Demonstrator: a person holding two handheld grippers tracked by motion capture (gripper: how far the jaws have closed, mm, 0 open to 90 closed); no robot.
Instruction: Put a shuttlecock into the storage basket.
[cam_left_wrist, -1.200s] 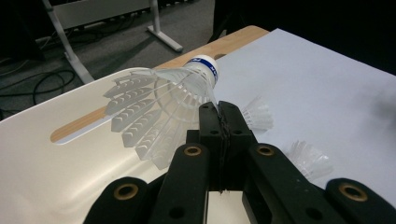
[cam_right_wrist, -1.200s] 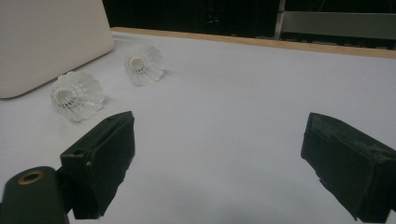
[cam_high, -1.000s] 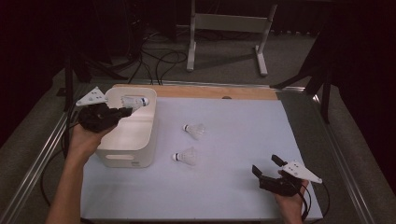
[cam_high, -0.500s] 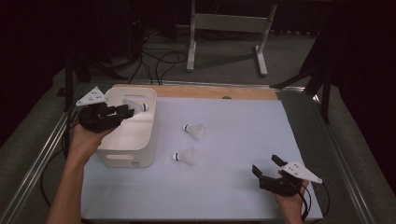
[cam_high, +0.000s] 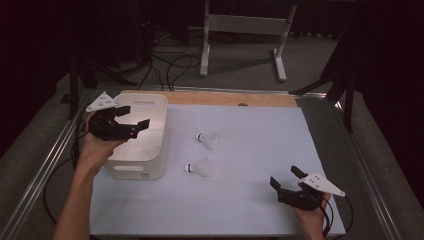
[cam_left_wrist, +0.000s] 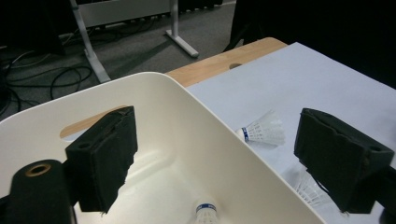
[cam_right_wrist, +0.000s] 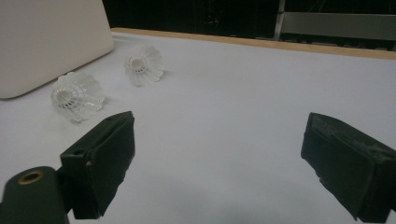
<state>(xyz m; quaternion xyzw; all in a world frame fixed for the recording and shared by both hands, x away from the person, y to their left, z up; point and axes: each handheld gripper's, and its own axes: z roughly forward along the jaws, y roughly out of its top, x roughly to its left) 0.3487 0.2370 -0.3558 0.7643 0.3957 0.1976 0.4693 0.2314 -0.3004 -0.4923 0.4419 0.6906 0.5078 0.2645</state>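
1. Left hand-held gripper (cam_high: 131, 116) hovers over the white bin (cam_high: 150, 165) at the left side of the surface (cam_high: 250, 200); its jaws have just been opening and now stand wide apart, released, with nothing between the pads.
2. Its own view shows 1 pad above the bin's interior and the other out past the bin's rim, over the surface.
3. Inside the bin, a shuttlecock (cam_left_wrist: 205, 212) lies on the floor below the jaws — only its white cork end with a blue band shows at the bottom edge of that view, apart from both pads.
4. 2 more shuttlecocks lie on the white surface just right of the bin: the farther shuttlecock (cam_high: 208, 140) and the nearer shuttlecock (cam_high: 199, 167), close together but not touching.
5. Right hand-held gripper (cam_high: 285, 177) sits low at the near right corner of the surface, well apart from both — jaws spread wide, empty, pointing toward them.
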